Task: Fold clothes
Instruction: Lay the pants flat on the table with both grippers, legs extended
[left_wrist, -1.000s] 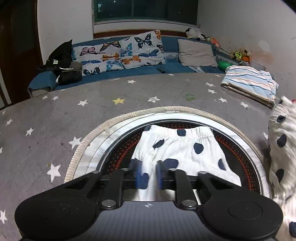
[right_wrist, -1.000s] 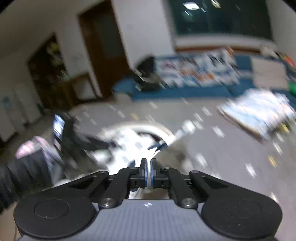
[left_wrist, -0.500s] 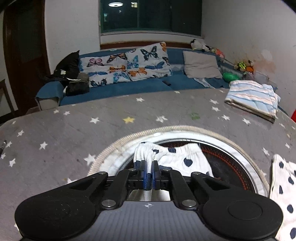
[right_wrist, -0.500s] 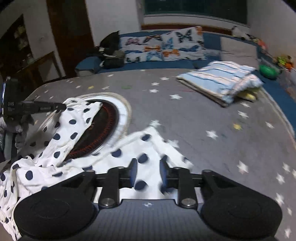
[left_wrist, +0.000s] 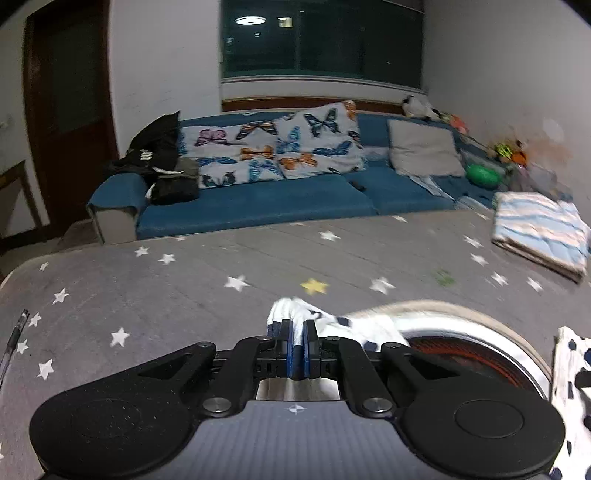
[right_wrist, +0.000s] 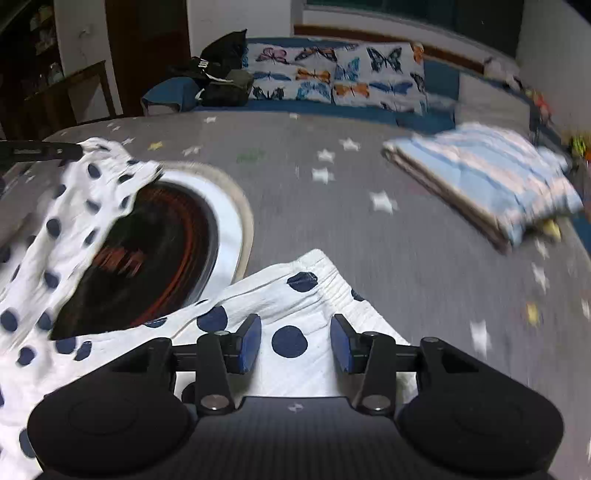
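A white garment with navy dots (right_wrist: 295, 295) lies over a grey star-patterned table. My left gripper (left_wrist: 297, 345) is shut on a bunched edge of this dotted garment (left_wrist: 295, 314) and holds it raised. In the right wrist view that held corner (right_wrist: 96, 155) shows at far left, with the left gripper's tip (right_wrist: 40, 150) on it. My right gripper (right_wrist: 294, 341) is open, its blue pads either side of the garment's elastic waistband part, low over the cloth. Another part of the garment (left_wrist: 572, 387) shows at the right edge of the left wrist view.
A round dark plate with red rings and a white rim (right_wrist: 225, 221) sits in the table under the garment. A folded blue-striped pile (right_wrist: 491, 181) lies at the right. A pen (left_wrist: 14, 336) lies at the left edge. A blue sofa with butterfly cushions (left_wrist: 277, 155) stands behind.
My left gripper shut on the garment's edge and lifted it up and leftward. My right gripper went from shut to open and came down over the waistband.
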